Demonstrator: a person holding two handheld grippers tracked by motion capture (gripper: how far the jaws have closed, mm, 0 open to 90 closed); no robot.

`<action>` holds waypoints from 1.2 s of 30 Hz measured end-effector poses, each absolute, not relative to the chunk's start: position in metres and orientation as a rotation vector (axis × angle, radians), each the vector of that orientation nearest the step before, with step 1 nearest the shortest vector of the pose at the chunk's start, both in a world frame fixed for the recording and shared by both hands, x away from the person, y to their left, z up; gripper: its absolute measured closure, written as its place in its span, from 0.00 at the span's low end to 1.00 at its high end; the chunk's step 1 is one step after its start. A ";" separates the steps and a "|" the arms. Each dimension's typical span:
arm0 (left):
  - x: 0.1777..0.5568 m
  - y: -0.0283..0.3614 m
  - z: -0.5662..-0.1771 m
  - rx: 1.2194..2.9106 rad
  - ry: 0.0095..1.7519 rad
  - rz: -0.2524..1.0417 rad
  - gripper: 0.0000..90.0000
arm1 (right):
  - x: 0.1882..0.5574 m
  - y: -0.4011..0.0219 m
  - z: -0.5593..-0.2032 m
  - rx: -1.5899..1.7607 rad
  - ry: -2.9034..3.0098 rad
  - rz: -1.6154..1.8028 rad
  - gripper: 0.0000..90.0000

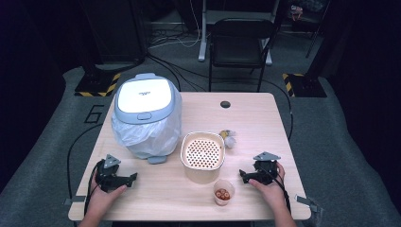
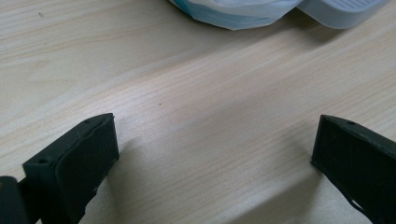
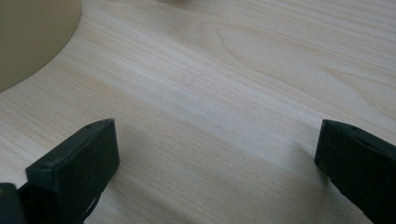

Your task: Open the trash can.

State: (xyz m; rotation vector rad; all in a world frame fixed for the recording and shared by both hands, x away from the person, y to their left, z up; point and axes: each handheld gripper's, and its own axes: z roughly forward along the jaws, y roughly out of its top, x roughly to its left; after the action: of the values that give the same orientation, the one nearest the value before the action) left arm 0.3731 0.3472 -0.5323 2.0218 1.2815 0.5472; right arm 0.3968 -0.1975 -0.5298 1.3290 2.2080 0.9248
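On the bench, left tongs and right tongs rest wide open, empty, flanking the perforated basket

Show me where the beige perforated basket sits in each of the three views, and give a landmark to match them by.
High view: the beige basket stands at the table's middle, between the two grippers, beside the lidded bin.
Left gripper view: not in it; the bin's bag-lined base runs along the top edge.
Right gripper view: its curved beige wall is in the top left corner.
Shared landmark: the light wooden tabletop, under both grippers' open jaws.
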 end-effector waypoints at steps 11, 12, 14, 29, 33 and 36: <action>0.373 0.347 -0.532 2.040 1.278 0.549 0.00 | 0.397 -0.198 -0.530 1.321 2.209 0.924 0.00; 0.373 0.348 -0.532 2.040 1.278 0.549 0.00 | 0.397 -0.198 -0.530 1.322 2.208 0.924 0.00; 0.373 0.347 -0.532 2.021 1.286 0.552 0.01 | 0.397 -0.198 -0.530 1.320 2.209 0.921 0.00; 0.367 0.346 -0.529 1.983 1.258 0.565 0.34 | 0.397 -0.198 -0.530 1.320 2.208 0.922 0.00; 0.366 0.342 -0.527 1.990 1.243 0.553 0.40 | 0.397 -0.198 -0.530 1.320 2.209 0.921 0.00; 0.364 0.339 -0.525 2.010 1.232 0.531 0.45 | 0.397 -0.198 -0.530 1.320 2.209 0.921 0.00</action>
State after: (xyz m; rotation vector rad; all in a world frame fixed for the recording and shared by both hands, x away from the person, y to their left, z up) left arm 0.3644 0.3386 -0.5248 2.0100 1.2324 0.5313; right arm 0.3971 -0.1979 -0.5298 1.3198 2.2085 0.9213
